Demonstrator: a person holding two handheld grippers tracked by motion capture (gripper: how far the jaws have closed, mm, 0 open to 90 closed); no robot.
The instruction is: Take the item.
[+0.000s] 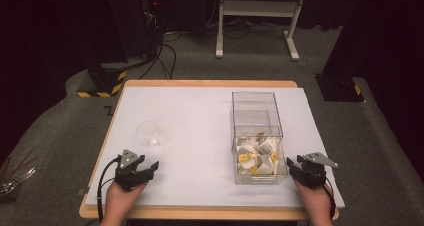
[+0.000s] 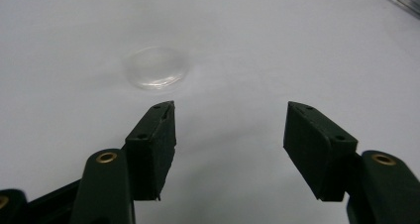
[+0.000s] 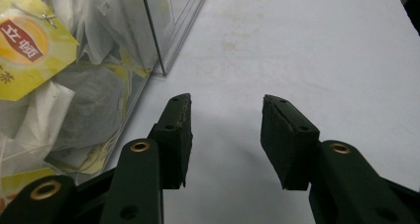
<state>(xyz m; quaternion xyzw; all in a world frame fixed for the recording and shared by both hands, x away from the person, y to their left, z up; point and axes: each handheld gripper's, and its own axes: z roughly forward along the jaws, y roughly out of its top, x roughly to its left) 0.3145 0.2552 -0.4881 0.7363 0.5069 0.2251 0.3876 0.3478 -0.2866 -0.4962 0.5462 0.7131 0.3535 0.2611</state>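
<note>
Table (image 1: 200,111): cup (image 1: 148,134), clear box (image 1: 256,136).

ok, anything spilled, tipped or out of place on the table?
Nothing stands out. The clear cup stands upright on the white table cover, the tea bags stay inside the clear box, and both hand-held grippers, left and right, are open and holding nothing.

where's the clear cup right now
In the high view the clear cup stands on the table's left half, just beyond the left gripper, untouched.
</note>
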